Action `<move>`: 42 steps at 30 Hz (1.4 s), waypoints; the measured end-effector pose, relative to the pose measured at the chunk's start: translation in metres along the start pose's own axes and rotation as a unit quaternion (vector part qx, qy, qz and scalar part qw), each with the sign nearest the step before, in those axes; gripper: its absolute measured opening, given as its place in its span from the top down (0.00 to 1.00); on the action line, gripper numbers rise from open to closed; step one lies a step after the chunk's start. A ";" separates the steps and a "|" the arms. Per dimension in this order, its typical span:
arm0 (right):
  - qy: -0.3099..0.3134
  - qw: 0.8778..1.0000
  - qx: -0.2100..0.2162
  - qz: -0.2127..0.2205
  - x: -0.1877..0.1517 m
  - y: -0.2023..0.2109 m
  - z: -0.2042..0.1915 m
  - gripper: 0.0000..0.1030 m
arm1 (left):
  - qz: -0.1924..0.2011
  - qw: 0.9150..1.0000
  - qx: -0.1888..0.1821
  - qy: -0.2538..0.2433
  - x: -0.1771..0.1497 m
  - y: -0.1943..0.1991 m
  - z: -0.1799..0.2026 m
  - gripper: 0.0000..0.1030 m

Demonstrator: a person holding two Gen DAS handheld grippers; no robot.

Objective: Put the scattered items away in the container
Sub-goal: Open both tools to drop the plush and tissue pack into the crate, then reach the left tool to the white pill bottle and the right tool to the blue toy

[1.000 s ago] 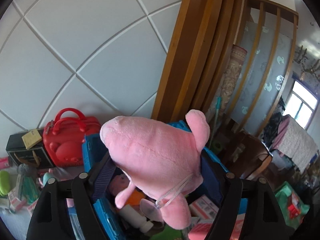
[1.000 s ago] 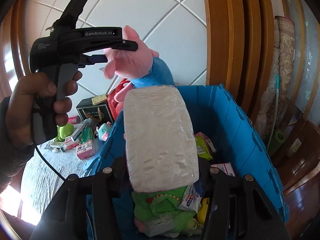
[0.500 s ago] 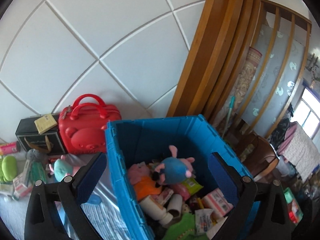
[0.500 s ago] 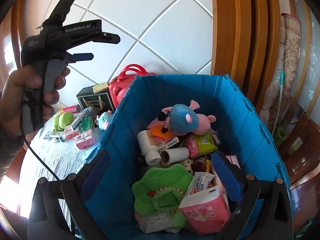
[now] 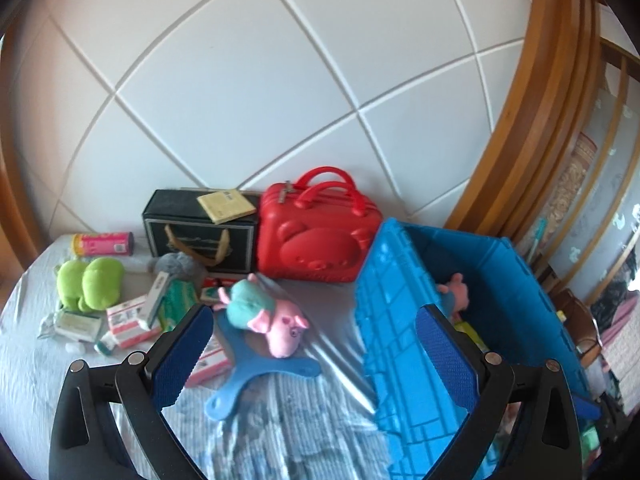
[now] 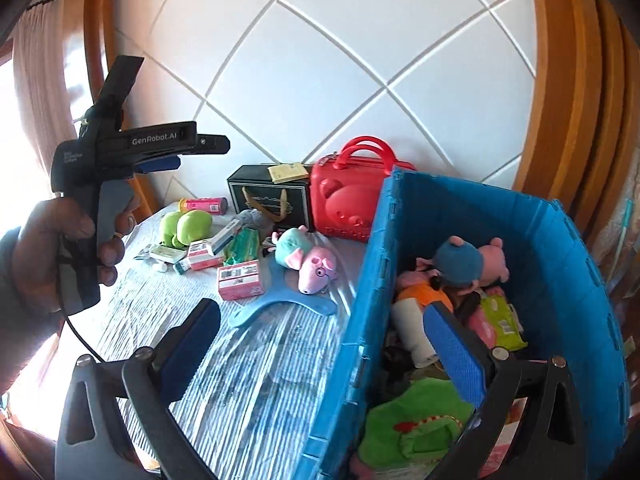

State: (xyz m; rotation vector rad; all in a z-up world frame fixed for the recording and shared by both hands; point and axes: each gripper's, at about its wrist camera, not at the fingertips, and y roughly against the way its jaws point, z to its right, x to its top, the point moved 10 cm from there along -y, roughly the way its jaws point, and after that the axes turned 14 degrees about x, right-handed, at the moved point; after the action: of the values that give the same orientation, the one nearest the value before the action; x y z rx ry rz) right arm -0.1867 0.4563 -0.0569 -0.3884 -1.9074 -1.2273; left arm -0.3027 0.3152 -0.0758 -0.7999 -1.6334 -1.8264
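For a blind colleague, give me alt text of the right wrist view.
Open right tool hovers empty over the blue crate's near wall, toys piled inside. Left, a pink pig plush and boxes litter the striped cloth.

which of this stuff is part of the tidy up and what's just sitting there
Part of the job:
- blue plastic crate
- pink pig plush with teal top
- green frog plush
- flat blue plastic hanger
- small pink and white boxes
- pink tube

Probably just lying about:
- red bear-face case
- black gift box
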 end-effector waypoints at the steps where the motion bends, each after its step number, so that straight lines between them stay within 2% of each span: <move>1: 0.003 1.000 0.005 -0.003 0.002 -0.010 -0.009 0.00 | -0.002 1.000 0.010 0.004 -0.003 -0.003 -0.019 0.00; 7: 0.016 0.999 0.028 -0.024 0.007 -0.075 -0.057 0.00 | -0.020 0.997 0.065 0.033 -0.031 -0.022 -0.138 0.00; 15: 0.015 0.996 0.056 -0.064 -0.006 -0.174 -0.118 0.00 | -0.064 0.988 0.126 0.056 -0.083 -0.068 -0.289 0.00; 19: 0.002 0.995 0.050 -0.085 -0.022 -0.226 -0.138 0.00 | -0.082 0.984 0.144 0.066 -0.109 -0.091 -0.355 0.00; 23: -0.018 0.994 0.028 -0.108 -0.048 -0.277 -0.137 0.00 | -0.100 0.979 0.161 0.068 -0.131 -0.113 -0.406 0.00; 26: -0.048 0.991 -0.002 -0.125 -0.070 -0.315 -0.119 0.00 | -0.115 0.977 0.169 0.063 -0.147 -0.131 -0.433 0.00; 30: -0.100 0.981 -0.058 -0.155 -0.101 -0.365 -0.075 0.00 | -0.132 0.974 0.176 0.056 -0.169 -0.158 -0.457 0.00; 32: -0.133 0.975 -0.075 -0.162 -0.113 -0.387 -0.055 0.00 | -0.139 0.972 0.181 0.049 -0.178 -0.175 -0.463 0.00; 37: -0.172 0.959 -0.133 -0.180 -0.138 -0.431 -0.018 0.00 | -0.152 0.971 0.185 0.018 -0.193 -0.228 -0.468 0.00; 39: -0.180 0.956 -0.144 -0.179 -0.144 -0.444 -0.010 0.00 | -0.158 0.969 0.191 0.009 -0.199 -0.253 -0.469 0.00; 42: -0.180 0.955 -0.158 -0.176 -0.148 -0.454 -0.006 0.00 | -0.169 0.965 0.200 0.021 -0.204 -0.286 -0.473 0.00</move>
State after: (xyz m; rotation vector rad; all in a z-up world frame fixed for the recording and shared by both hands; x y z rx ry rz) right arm -0.3784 0.2586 -0.4472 -0.4790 -2.1523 -1.8139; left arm -0.4101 -0.1224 -0.4561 -0.3160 -2.1189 -1.6212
